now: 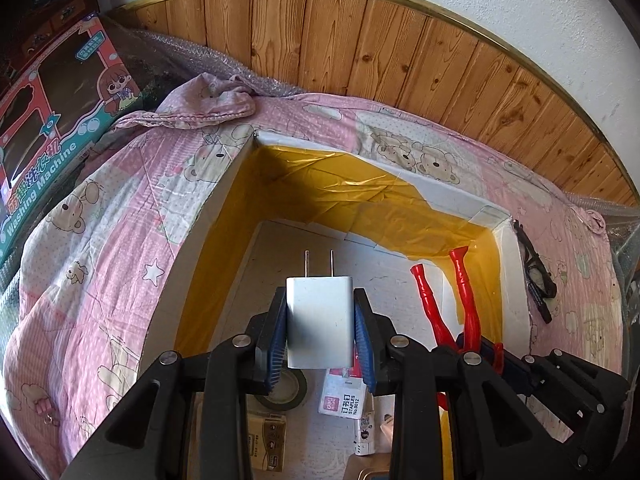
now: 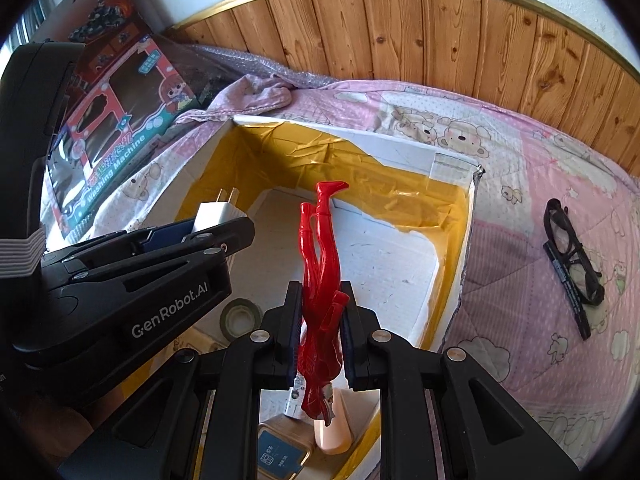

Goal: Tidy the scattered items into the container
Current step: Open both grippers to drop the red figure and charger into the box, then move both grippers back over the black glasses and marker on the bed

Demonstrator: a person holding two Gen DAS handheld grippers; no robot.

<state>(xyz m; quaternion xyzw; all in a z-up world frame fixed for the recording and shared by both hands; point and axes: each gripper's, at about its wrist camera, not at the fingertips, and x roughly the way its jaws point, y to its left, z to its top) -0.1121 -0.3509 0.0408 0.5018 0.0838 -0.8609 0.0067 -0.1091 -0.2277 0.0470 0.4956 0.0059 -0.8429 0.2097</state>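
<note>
Hovering over the yellow-taped white cardboard box (image 1: 460,196), my left tool (image 1: 320,332) gripped a white plug charger (image 1: 320,320); my right tool (image 2: 320,336) clamped a red plastic figure (image 2: 322,280).

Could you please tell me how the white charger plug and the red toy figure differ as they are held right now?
The white charger plug is a compact smooth block with two metal prongs pointing away; the red toy figure is long and thin, held head-down with legs pointing away. The plug sits in the left gripper, the figure in the right gripper. Both are clamped over the yellow-lined box.
</note>
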